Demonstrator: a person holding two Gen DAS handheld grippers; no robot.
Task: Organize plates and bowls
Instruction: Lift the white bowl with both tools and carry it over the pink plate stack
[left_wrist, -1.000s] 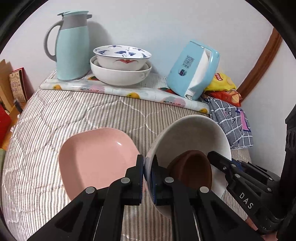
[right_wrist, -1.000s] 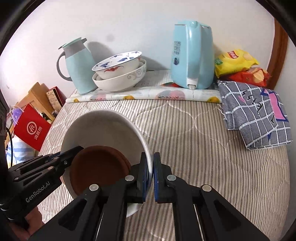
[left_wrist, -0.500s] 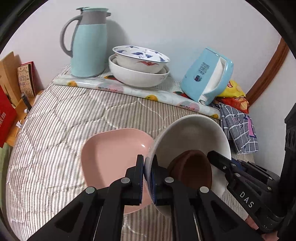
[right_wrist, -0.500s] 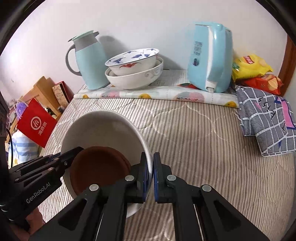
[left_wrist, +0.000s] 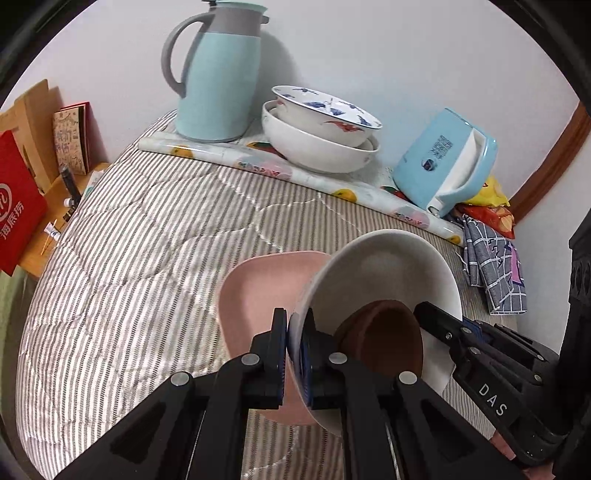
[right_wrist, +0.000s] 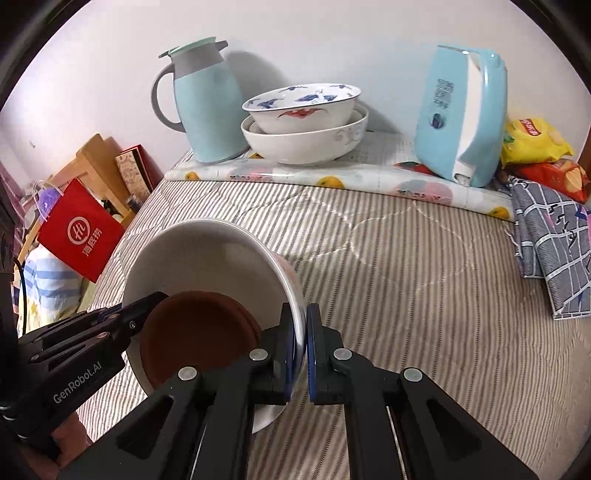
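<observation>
Both grippers hold one large white bowl (left_wrist: 388, 273) by opposite rims, above the striped bed. My left gripper (left_wrist: 294, 354) is shut on its left rim. My right gripper (right_wrist: 301, 347) is shut on its right rim (right_wrist: 288, 291). A small brown bowl (left_wrist: 384, 336) lies inside the white bowl; it also shows in the right wrist view (right_wrist: 195, 332). A pink plate (left_wrist: 258, 295) lies on the bed under the white bowl's left side. A stack of two white bowls (left_wrist: 321, 136), the top one with blue and red pattern, stands at the back (right_wrist: 303, 122).
A light blue thermos jug (left_wrist: 218, 70) stands left of the stacked bowls and a light blue kettle (right_wrist: 461, 114) right of them, on a fruit-print mat (right_wrist: 332, 177). Snack bags (right_wrist: 535, 147) and a checked cloth (right_wrist: 554, 240) lie at the right. A red bag (right_wrist: 77, 229) stands off the left edge.
Both grippers have carried the white bowl with the brown bowl forward and left, over the pink plate's right side. The back bowls and jug appear nearer.
</observation>
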